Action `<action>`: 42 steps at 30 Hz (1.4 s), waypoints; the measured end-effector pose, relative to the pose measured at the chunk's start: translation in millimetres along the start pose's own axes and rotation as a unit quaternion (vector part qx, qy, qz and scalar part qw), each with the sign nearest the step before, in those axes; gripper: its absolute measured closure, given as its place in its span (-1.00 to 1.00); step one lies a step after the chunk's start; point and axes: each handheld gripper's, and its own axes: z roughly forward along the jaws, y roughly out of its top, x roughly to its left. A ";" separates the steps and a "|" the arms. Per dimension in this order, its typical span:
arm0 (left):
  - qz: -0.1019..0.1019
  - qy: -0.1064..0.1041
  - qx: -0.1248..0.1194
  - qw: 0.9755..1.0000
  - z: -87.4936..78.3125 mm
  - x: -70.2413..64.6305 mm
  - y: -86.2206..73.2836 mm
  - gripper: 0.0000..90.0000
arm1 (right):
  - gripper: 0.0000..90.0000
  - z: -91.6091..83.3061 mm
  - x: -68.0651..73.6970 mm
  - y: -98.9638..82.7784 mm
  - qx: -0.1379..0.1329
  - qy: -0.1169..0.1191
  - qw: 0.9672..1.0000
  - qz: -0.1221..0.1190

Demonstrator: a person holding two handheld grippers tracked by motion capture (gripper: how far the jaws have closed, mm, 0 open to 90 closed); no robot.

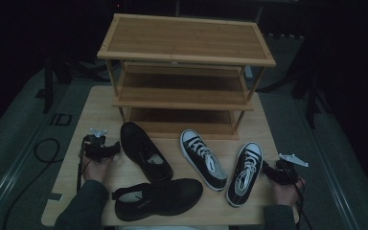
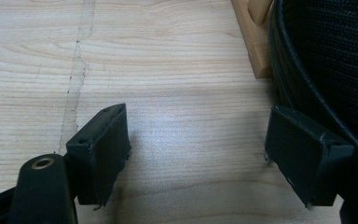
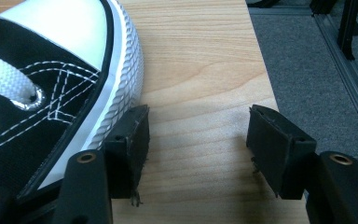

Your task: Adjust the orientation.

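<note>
- High view: table (image 1: 96,110) carries a three-tier wooden rack (image 1: 184,67) at 12 o'clock. Four shoes lie before it: a black dress shoe (image 1: 145,151) angled toe toward 11, a second black shoe (image 1: 158,197) lying crosswise at 6, a sneaker (image 1: 204,158) pointing toward 11, and a second sneaker (image 1: 245,171) pointing toward 12.
- Left gripper (image 1: 106,149) rests on the table at 9 o'clock, just beside the dress shoe, a hand (image 1: 95,167) behind it. Right gripper (image 1: 269,171) sits at 3 o'clock, just beside the second sneaker, a hand (image 1: 285,190) behind it.
- Left gripper view: left gripper (image 2: 198,154) jaws spread wide, bare table between them, nothing grasped. The dress shoe (image 2: 326,65) fills 2 o'clock; the right-hand jaw is against its side. Rack foot (image 2: 254,42) at 1 o'clock.
- Right gripper view: right gripper (image 3: 198,149) released, jaws apart over bare wood. The second sneaker (image 3: 51,79) lies at 10 o'clock, its white ribbed sole touching the left-hand jaw. Grey floor (image 3: 307,60) at 2 o'clock.
</note>
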 end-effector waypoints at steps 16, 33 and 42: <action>0.011 -0.013 0.010 1.000 -8.1 -1.6 1.1 0.18 | -0.14 0.4 0.1 0.3 0.000 0.000 1.000 0.001; 0.016 -0.089 0.005 0.996 -37.6 4.6 7.6 0.32 | -0.14 0.4 0.1 0.3 0.000 0.000 1.000 0.001; 0.031 -0.120 -0.014 0.992 -57.5 -3.1 13.8 0.34 | -0.14 0.4 0.1 0.3 0.000 0.000 1.000 0.001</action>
